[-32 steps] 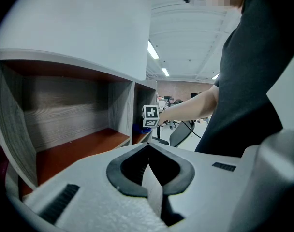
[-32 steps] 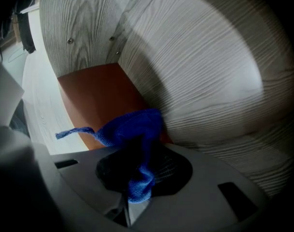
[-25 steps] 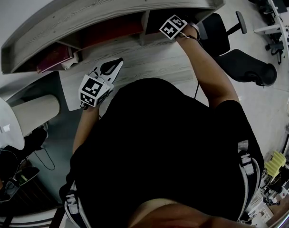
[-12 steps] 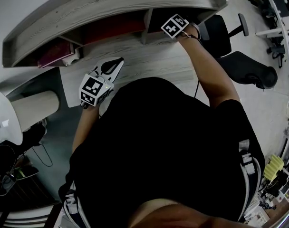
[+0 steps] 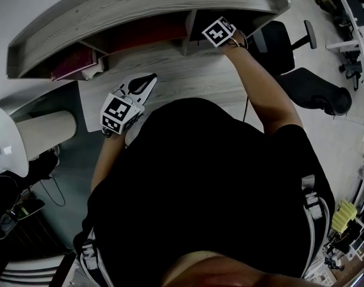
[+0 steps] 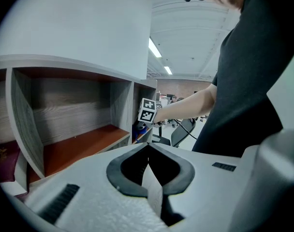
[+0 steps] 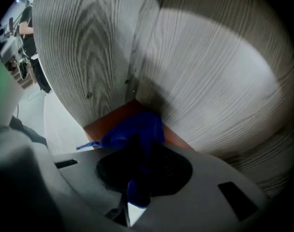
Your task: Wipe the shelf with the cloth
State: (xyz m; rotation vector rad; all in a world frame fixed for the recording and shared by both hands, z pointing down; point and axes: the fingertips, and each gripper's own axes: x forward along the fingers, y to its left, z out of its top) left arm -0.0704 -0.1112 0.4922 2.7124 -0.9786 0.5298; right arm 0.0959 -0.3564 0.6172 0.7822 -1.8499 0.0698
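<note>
The grey wooden shelf (image 5: 140,5) has compartments with a red-brown floor (image 6: 84,146). My right gripper reaches into the right-hand compartment; in the head view only its marker cube (image 5: 218,32) shows, and its jaws are hidden inside. In the right gripper view the right gripper (image 7: 137,146) is shut on a blue cloth (image 7: 137,127). The cloth is bunched against the red-brown floor (image 7: 108,122) where it meets the grey wall. My left gripper (image 5: 147,81) hovers over the desk in front of the shelf. Its jaws are shut with nothing between them (image 6: 148,146).
A maroon book (image 5: 74,63) lies in the left compartment. A grey divider (image 5: 191,28) separates the middle and right compartments. A black office chair (image 5: 278,40) stands right of the desk (image 5: 188,76). A pale cylinder (image 5: 47,135) and a white round object (image 5: 2,145) sit at the left.
Inside the compartment the right gripper has shifted a little left, toward the divider, with the cloth. The left gripper has stayed in place.
</note>
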